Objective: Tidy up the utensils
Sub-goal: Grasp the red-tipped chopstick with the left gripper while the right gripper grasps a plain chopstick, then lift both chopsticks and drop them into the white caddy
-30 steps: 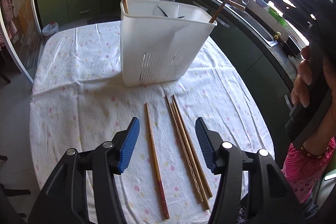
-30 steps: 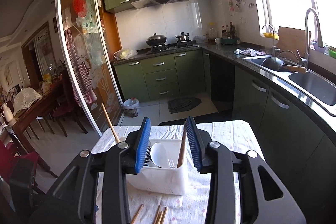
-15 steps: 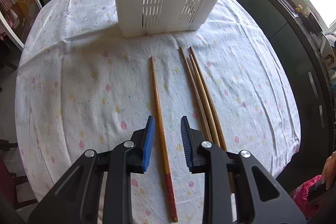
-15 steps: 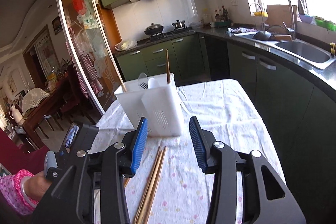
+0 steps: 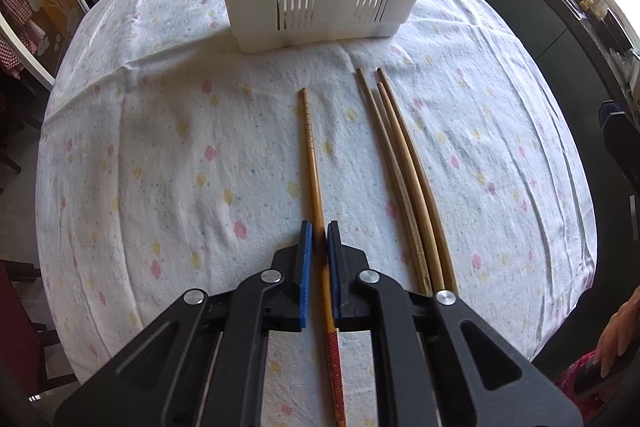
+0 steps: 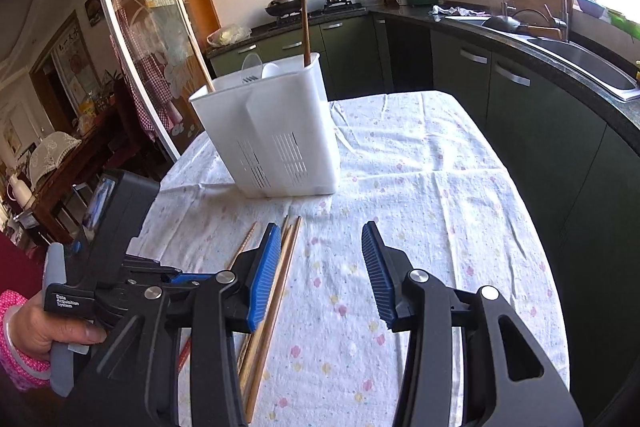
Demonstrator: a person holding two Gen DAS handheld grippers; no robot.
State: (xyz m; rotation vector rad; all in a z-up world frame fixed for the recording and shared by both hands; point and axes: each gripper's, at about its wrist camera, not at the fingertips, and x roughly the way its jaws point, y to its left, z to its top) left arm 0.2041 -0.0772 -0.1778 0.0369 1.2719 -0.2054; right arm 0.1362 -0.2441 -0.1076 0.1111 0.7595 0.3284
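red-ended chopstick point(image 5: 314, 171) pinched between left claw point(image 5: 319, 229) pads

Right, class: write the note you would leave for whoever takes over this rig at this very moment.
Left gripper: shut on the red-ended chopstick, which lies flat on the tablecloth, not lifted.
Right gripper: open, empty, hanging over the cloth just right of the three plain chopsticks.
White holder: upright at the far side of the table, two chopsticks and some cutlery standing in it.
Done: those pieces are in the holder.
Left: lift the gripped chopstick into the holder, then the three plain ones.
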